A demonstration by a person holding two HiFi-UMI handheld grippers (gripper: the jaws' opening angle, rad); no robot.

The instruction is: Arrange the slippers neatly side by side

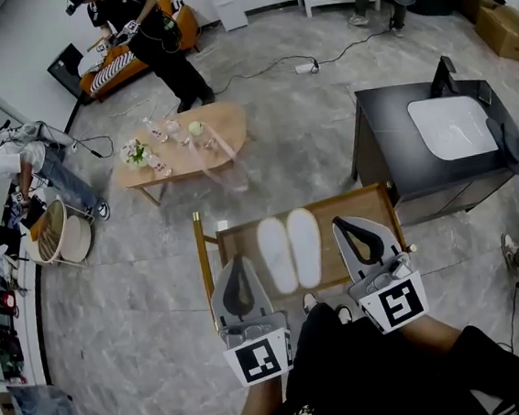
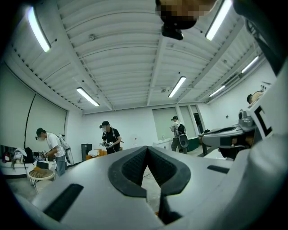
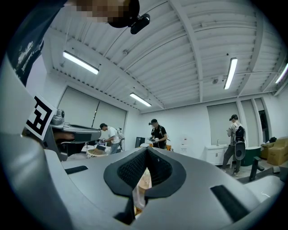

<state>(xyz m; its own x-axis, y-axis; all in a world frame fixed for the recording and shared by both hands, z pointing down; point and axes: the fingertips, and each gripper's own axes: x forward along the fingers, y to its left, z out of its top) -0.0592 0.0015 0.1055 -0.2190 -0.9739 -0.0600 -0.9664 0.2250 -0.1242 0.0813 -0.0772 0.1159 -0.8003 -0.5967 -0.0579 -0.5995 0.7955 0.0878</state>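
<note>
Two white slippers (image 1: 276, 255) (image 1: 306, 246) lie side by side, toes pointing away, on a low wooden table (image 1: 241, 241) right in front of me. My left gripper (image 1: 237, 263) hovers over the table's left edge, beside the left slipper, shut and empty. My right gripper (image 1: 350, 226) is held over the table's right part, beside the right slipper, also shut and empty. In the left gripper view the jaws (image 2: 147, 149) meet at the tips and point level across the room. The right gripper view shows the same closed jaws (image 3: 146, 151). Neither gripper view shows the slippers.
A black desk (image 1: 391, 142) with a white top panel stands at the right. A light wooden coffee table (image 1: 223, 123) with small items is further ahead. Other people stand at the back and left. A cable (image 1: 304, 64) runs over the floor.
</note>
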